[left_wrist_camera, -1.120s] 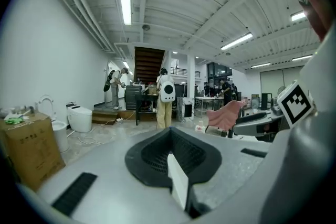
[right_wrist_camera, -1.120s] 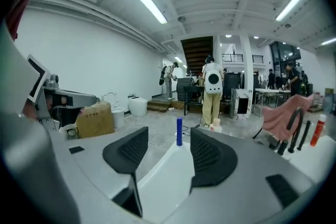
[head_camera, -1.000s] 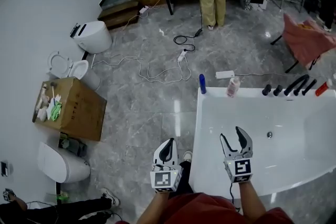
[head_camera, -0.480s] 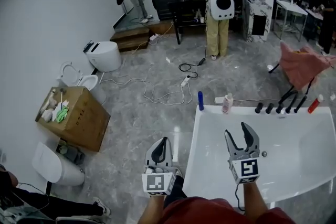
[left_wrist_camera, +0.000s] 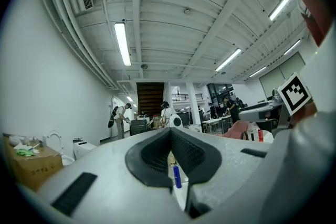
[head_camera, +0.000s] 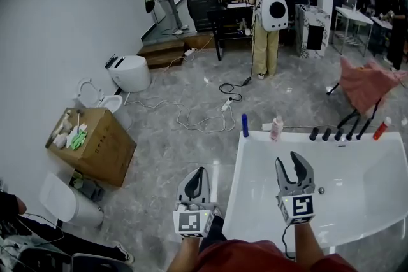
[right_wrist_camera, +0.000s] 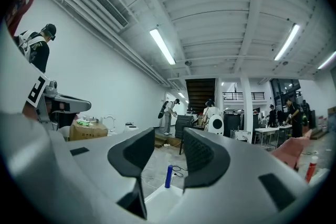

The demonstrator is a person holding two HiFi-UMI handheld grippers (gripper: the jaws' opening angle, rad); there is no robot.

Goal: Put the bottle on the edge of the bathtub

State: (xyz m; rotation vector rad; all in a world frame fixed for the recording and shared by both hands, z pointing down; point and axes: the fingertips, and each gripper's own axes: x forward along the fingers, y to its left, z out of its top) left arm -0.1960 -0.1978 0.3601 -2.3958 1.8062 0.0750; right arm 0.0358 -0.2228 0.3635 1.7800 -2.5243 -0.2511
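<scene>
A blue bottle (head_camera: pixel 245 125) stands upright on the far left corner of the white bathtub's rim (head_camera: pixel 237 181). A pale pink bottle (head_camera: pixel 276 128) stands beside it on the far rim, and a red one (head_camera: pixel 380 128) at the far right. My right gripper (head_camera: pixel 287 158) hovers over the tub, open; its jaws have just been closing with nothing between them. In the right gripper view the blue bottle (right_wrist_camera: pixel 168 176) shows far off through the gap of my right gripper (right_wrist_camera: pixel 169 134). My left gripper (head_camera: pixel 200 171) is shut and empty over the floor left of the tub. The left gripper (left_wrist_camera: pixel 170 131) points level.
Black tap handles (head_camera: pixel 338 132) line the tub's far rim. A cardboard box (head_camera: pixel 95 140), two toilets (head_camera: pixel 129 71) (head_camera: pixel 95 93) and a white fixture (head_camera: pixel 67 202) stand at the left. Cables (head_camera: pixel 204 116) lie on the floor. People (head_camera: pixel 266 9) stand at the back.
The head view has tilted up and shows more of the room. Both grippers have lifted. The right jaws stand narrower than before; the left stays shut.
</scene>
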